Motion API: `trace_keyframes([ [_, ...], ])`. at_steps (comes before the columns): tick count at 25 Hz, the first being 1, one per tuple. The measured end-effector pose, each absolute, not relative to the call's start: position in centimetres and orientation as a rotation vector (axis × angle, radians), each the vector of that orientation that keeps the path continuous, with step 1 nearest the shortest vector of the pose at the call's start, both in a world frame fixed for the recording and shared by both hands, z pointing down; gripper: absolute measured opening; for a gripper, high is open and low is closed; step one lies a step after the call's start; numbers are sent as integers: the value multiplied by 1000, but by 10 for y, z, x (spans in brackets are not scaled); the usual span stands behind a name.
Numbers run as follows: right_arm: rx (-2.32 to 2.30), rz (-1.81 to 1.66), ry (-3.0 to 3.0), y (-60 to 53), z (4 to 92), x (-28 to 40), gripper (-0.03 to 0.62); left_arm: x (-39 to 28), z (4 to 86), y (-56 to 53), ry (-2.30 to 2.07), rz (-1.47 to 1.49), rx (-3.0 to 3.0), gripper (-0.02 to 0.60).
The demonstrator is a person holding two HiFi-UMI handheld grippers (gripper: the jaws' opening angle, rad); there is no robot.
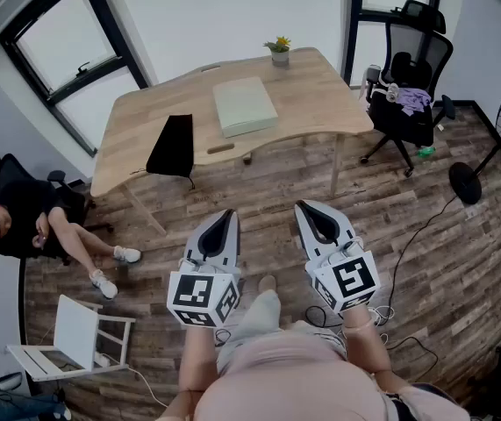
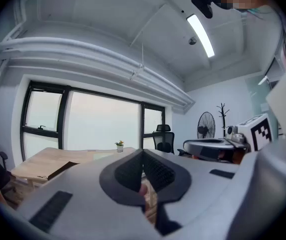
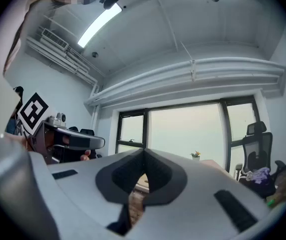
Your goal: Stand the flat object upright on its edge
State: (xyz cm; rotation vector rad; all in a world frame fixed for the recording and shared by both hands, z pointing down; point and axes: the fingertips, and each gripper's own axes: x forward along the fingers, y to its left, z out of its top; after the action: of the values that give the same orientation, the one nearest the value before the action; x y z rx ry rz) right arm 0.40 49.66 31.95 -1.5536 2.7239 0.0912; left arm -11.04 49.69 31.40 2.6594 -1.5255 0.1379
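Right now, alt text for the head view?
The left claw and right claw, both shut and empty, are held side by side over a wood floor, short of a wooden table. On it a pale flat object lies flat, near a black pouch and a potted plant.

Pink clothing [image 1: 294,384]; grey left hand-held gripper [image 1: 225,215] and right hand-held gripper [image 1: 308,207] carry black-and-white marker cubes [image 1: 202,295].

The wooden table [image 1: 320,99] carries a pale flat box [image 1: 244,105] centrally, a black cloth [image 1: 173,146] left (drooping over the near edge), a potted plant [image 1: 280,51] far.
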Motion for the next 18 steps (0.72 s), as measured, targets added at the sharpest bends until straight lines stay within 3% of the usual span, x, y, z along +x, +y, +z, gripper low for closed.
trace_keyframes([
  [18,-1522,-24,2706,427,334,-2,0,-117,330,421,-1458,122,2637,9],
])
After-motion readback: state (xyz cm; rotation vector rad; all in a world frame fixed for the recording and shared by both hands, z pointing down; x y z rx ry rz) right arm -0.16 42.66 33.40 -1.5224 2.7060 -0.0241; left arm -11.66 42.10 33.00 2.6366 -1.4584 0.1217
